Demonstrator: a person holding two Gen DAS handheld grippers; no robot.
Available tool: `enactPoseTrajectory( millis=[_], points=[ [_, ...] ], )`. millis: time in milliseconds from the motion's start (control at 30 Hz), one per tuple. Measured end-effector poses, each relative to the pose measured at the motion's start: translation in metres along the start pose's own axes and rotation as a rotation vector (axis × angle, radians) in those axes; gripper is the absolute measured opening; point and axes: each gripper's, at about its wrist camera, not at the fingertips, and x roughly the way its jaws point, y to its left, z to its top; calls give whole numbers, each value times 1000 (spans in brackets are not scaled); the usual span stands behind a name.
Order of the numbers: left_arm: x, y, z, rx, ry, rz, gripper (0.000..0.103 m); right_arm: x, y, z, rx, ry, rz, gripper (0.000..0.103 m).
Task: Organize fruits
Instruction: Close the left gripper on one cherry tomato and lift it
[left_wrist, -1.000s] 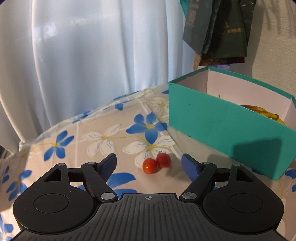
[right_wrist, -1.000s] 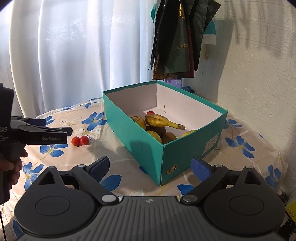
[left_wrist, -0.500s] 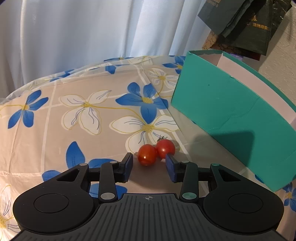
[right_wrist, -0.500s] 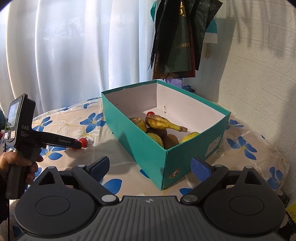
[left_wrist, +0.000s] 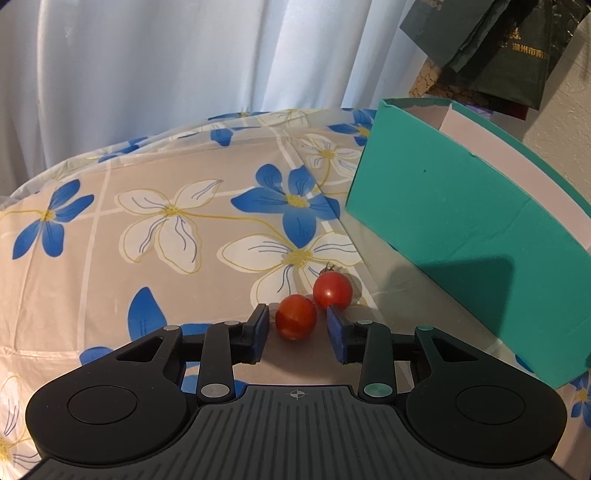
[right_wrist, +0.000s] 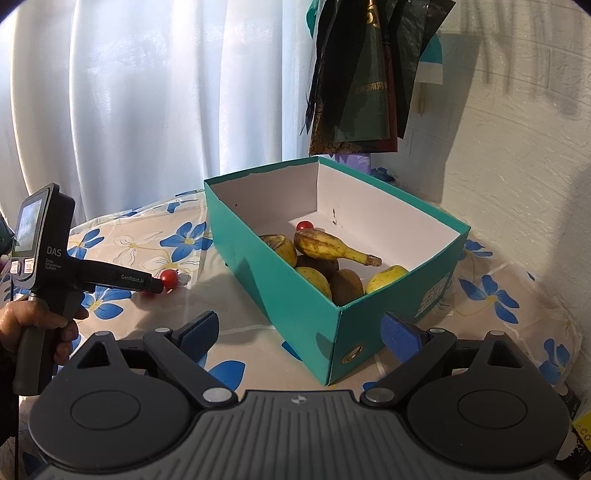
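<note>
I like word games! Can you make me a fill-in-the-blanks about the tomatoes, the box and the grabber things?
1. The two cherry tomatoes lie on a tablecloth printed with blue and white ____.
2. The teal box already holds bananas, kiwis and one small red ____.
3. The nearer tomato sits between the jaws of the ____ gripper, which have just been closing.
4. The right gripper is open and holds ____.

Missing words: flowers; tomato; left; nothing
</note>
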Motion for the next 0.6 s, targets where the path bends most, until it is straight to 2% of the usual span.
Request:
enactPoseTrajectory(
  millis=[200, 267, 433, 600],
  points=[
    [2, -1, 1, -1, 1, 13, 38, -1, -1, 0, -1, 0, -2, 95],
    [3, -2, 1, -1, 4, 32, 27, -2, -1, 0, 0, -1, -4, 95],
    [1, -2, 2, -11, 16, 56, 26, -4, -1, -1, -1, -6, -8, 95],
    [-19, -7, 0, -13, -4, 72, 26, -7, -1, -1, -5, -11, -9, 95]
  ],
)
